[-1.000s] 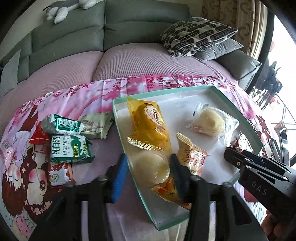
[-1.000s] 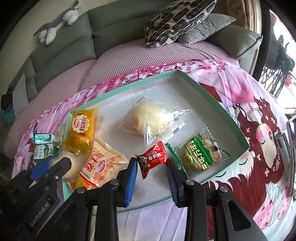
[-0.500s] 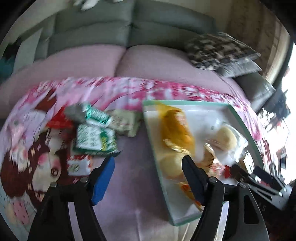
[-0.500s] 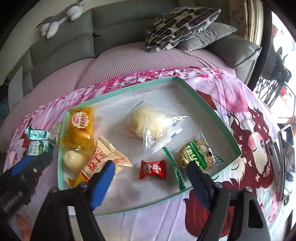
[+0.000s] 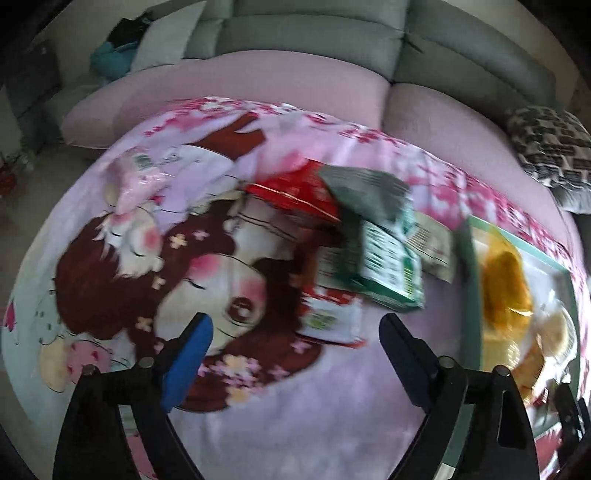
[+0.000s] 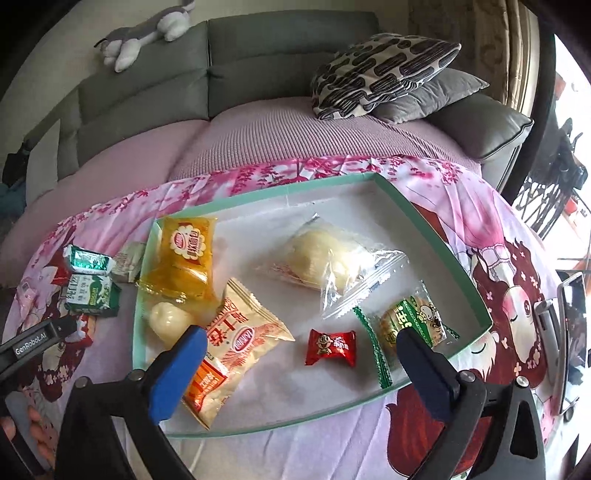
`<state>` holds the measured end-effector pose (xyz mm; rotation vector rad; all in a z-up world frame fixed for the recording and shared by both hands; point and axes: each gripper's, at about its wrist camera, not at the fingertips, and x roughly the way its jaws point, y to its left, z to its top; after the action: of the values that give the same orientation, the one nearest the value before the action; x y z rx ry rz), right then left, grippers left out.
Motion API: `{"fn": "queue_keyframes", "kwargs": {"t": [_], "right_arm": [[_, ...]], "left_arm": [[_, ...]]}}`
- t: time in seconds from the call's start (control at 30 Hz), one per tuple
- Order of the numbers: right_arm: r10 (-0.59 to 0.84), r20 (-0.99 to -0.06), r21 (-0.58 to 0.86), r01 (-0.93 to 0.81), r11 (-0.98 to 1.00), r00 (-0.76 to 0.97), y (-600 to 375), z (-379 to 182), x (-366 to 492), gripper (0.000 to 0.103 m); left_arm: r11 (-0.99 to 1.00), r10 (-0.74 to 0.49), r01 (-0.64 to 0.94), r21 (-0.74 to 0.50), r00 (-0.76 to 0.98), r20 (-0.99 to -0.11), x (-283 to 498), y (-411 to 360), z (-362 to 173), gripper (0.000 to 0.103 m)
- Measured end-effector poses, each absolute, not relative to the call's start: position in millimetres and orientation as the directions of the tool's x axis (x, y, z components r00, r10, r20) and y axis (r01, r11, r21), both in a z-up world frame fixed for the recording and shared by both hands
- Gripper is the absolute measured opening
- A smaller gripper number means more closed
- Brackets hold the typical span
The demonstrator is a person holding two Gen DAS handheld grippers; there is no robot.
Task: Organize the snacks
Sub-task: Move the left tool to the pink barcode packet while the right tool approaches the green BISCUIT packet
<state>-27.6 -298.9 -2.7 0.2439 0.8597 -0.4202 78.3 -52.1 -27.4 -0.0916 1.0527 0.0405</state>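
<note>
Meanwhile both tools, left tool [image 5: 291, 343] and right tool [image 6: 299, 345], just spread wide, empty, over loose packets [image 5: 384, 266] beside crowded tray [image 6: 447, 254].

Home living rm: grey sofa [image 6: 258, 66], cushions [image 6: 380, 70], plush toy [image 6: 147, 33]

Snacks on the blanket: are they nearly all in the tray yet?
About halfway. The tray holds six, including the red candy. Both grippers, left and right, are open and empty, their jaws having just been opening. A pile led by the green packet waits on the blanket.
</note>
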Motion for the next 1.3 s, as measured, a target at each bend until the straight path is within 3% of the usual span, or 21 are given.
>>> {"fn": "queue_keyframes", "kwargs": {"t": [0.47,0.77,0.97,1.3], "right_arm": [[-0.268,-0.714,0.027,0.408,0.912,0.646,-276.1,10.3,-23.9,0.103],[-0.22,-0.699,0.034,0.339,0.94,0.68,-251.4,9.0,-15.7,0.103],[-0.184,-0.701,0.018,0.274,0.961,0.689,-228.1,7.0,-5.7,0.103],[-0.076,-0.712,0.078,0.186,0.98,0.698,-194.3,5.3,17.5,0.103]], "left_arm": [[0.987,0.102,-0.162,0.014,0.548,-0.83,94.2,-10.8,-18.3,0.096],[0.975,0.125,-0.222,-0.005,0.568,-0.814,97.8,22.9,-13.2,0.101],[0.959,0.119,-0.28,-0.054,0.563,-0.818,98.8,49.2,-13.9,0.102],[0.953,-0.011,-0.244,-0.178,0.561,-0.828,108.9,58.6,-23.5,0.102]]}}
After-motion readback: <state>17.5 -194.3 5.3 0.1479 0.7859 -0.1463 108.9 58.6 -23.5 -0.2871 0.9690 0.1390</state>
